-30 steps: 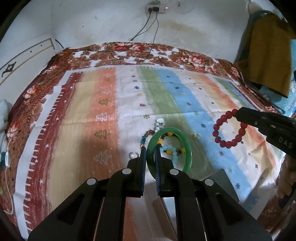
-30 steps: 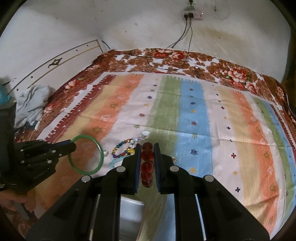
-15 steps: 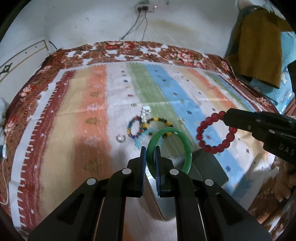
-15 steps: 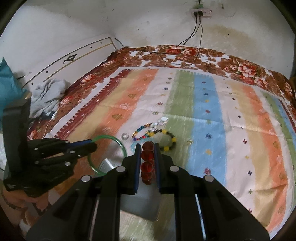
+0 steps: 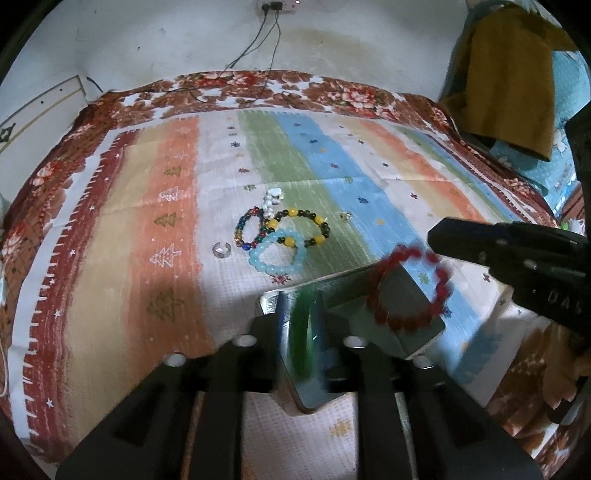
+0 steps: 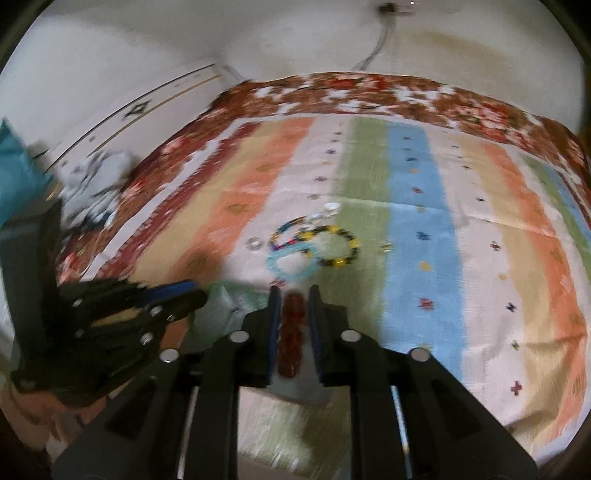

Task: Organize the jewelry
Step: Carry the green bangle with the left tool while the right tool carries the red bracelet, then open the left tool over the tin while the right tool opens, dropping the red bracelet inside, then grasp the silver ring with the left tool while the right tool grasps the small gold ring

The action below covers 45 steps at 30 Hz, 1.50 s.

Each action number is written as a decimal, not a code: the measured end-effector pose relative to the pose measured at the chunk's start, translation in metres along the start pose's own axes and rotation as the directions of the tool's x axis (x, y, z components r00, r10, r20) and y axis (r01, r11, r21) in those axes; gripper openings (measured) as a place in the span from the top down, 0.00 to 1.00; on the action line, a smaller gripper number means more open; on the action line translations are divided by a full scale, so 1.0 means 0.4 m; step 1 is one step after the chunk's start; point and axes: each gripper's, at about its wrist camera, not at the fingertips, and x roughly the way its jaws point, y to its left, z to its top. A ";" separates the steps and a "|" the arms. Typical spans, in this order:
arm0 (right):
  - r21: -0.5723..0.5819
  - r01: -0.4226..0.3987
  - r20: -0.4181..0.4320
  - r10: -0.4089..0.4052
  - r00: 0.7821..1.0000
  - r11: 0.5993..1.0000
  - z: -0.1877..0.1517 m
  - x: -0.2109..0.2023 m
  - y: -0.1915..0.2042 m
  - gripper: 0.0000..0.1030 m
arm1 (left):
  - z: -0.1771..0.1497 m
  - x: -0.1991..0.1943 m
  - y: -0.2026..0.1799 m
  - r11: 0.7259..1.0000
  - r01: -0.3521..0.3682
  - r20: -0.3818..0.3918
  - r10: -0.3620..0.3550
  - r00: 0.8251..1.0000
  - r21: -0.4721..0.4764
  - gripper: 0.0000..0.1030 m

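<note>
My left gripper [image 5: 300, 317] is shut on a green bangle [image 5: 300, 343], seen edge-on over a shiny metal tray [image 5: 413, 295] near the bed's front edge. My right gripper [image 6: 291, 310] is shut on a red bead bracelet [image 6: 291, 332]; in the left wrist view this bracelet [image 5: 410, 288] hangs blurred over the tray. On the striped bedspread lie a light blue bead bracelet [image 5: 277, 254], a yellow-and-dark bead bracelet [image 5: 306, 225], a multicolour bead bracelet [image 5: 247, 232], a white piece [image 5: 272, 201], a silver ring [image 5: 221, 249] and a small ring [image 5: 345, 216].
The bedspread [image 5: 147, 221] covers a bed against a white wall with a power strip [image 5: 275, 4] and hanging cables. A mustard cloth [image 5: 509, 85] hangs at the right. A grey cloth heap [image 6: 96, 184] lies at the bed's left side.
Both grippers have pulled back and lowered toward the metal tray. The green bangle has turned edge-on, and the red bracelet now hangs over the tray. The loose jewelry now appears farther away.
</note>
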 end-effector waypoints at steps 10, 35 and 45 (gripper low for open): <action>0.033 0.017 -0.050 -0.015 0.999 0.999 0.013 0.049 -0.049 0.53 | 0.052 0.005 0.108 0.990 -0.110 0.011 0.111 0.994 -0.093 0.42; 0.128 0.020 -0.156 0.000 0.988 0.992 0.092 0.191 -0.156 0.35 | 0.104 0.178 0.166 0.986 -0.153 -0.179 0.138 0.974 -0.069 0.39; 0.190 0.052 -0.211 -0.011 0.977 0.980 0.124 0.268 -0.223 0.35 | 0.129 0.229 0.190 0.986 -0.136 -0.226 0.111 0.968 -0.101 0.39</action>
